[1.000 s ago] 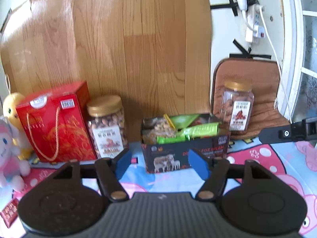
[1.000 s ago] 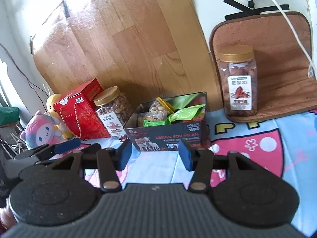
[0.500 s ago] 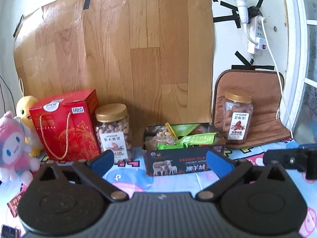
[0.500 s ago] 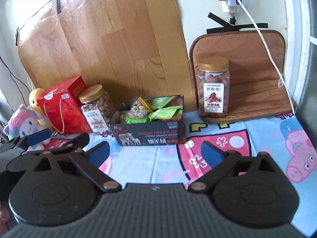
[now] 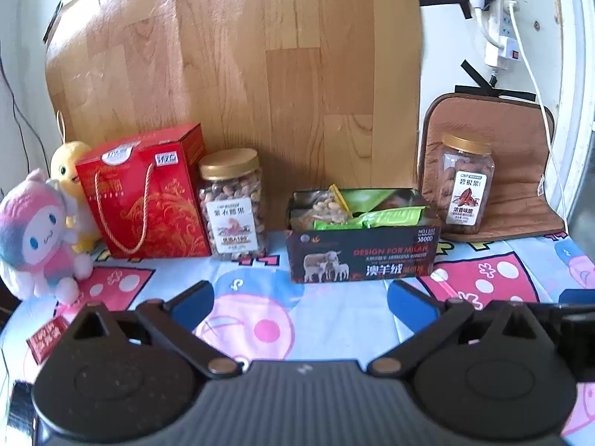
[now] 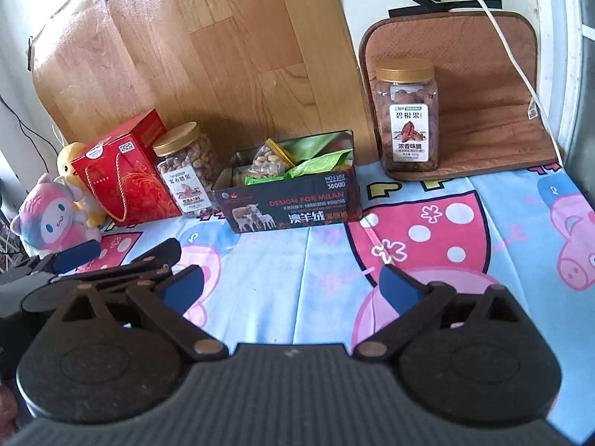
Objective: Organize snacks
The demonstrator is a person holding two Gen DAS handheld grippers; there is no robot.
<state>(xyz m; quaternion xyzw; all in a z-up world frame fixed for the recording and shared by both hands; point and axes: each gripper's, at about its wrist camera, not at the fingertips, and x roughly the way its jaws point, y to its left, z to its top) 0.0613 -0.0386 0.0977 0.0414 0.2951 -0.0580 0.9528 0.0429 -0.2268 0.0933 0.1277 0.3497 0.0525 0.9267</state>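
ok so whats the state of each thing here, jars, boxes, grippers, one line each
left gripper: open, nothing between the fingers
right gripper: open, nothing between the fingers
black box: open at the top, snack packets inside
round nut jar: upright, gold lid on
square nut jar: upright, lid on, standing on the brown mat
red gift box: closed, upright
pink plush toy: sitting upright

left wrist: low, faces wall | right wrist: rightward, angled left | shared: dark box
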